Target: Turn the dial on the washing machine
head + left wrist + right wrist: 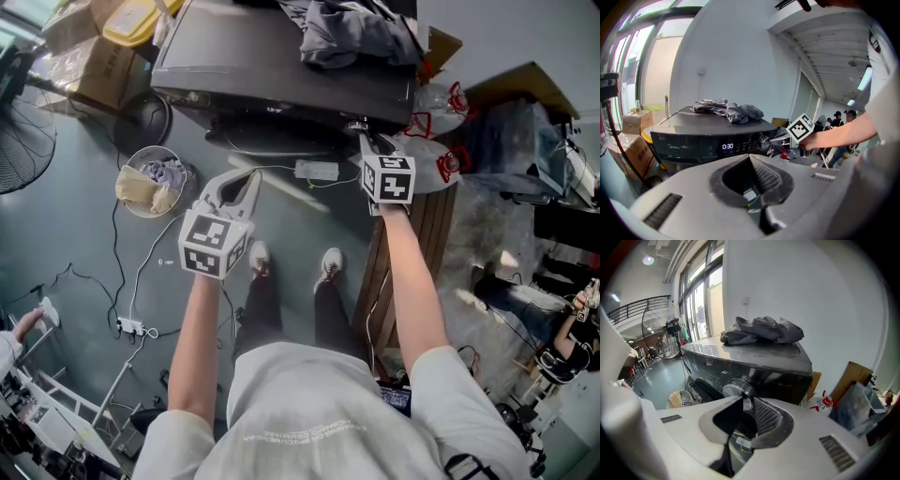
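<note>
**Right gripper at the dial, no grip yet**

Your right gripper [743, 400] has its tips right at the face of the dial [736, 389]. Its jaws are pressed together with nothing between them, and I can't tell if they touch the dial. The dial sits at the right end of the washing machine [244, 56] front panel.

I read this as the approach step. The next move calls for:
- spreading the jaws wider than the knob
- easing in until the pads straddle its rim
- closing, then twisting

Your left gripper [750, 158] hangs well back from the panel, jaws together and empty.

The display [727, 146] reads 0:30.

Nearby:
- clothes [356, 33] lie on the lid
- red-capped bottles [431, 103] and a slatted stand [427, 234] are just beside your right arm, so watch the elbow when you rotate
- a white adapter [316, 170] is on the floor, clear of the dial
</note>
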### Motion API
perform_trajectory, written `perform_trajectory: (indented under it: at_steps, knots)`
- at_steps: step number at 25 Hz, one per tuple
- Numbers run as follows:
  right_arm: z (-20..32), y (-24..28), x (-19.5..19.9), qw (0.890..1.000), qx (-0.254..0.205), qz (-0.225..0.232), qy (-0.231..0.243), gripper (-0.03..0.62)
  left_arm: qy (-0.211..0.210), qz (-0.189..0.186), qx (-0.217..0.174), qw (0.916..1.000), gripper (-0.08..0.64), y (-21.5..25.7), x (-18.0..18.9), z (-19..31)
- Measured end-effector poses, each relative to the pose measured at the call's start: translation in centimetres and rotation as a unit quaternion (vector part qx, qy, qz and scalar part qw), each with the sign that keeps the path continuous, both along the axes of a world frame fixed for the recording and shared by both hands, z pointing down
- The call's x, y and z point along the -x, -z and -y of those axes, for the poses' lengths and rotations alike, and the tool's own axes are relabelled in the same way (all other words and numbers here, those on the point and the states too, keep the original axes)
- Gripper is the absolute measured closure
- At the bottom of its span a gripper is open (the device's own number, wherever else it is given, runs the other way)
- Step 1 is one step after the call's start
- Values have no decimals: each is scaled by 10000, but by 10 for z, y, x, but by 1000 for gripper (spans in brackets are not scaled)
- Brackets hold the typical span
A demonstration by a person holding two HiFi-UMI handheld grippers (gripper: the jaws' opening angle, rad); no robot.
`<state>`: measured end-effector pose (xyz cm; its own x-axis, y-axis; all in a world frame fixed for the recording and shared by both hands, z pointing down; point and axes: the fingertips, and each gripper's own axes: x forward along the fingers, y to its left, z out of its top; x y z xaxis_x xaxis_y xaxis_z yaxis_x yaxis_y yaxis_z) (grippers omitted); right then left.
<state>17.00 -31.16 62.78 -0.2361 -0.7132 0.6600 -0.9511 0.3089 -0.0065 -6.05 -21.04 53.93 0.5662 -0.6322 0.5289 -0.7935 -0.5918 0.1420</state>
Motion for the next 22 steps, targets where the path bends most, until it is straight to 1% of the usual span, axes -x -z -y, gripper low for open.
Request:
perform_trajectory:
  at_steps: [5,22]
  knots:
    - [-1,-4,-3,9999,46,79,-78,525,-16,44,37,10000,546,-2,0,-2]
    - [0,-12,-5,9999,106,-35,-40,525,4,128,87,9999,546,-6,10,-10]
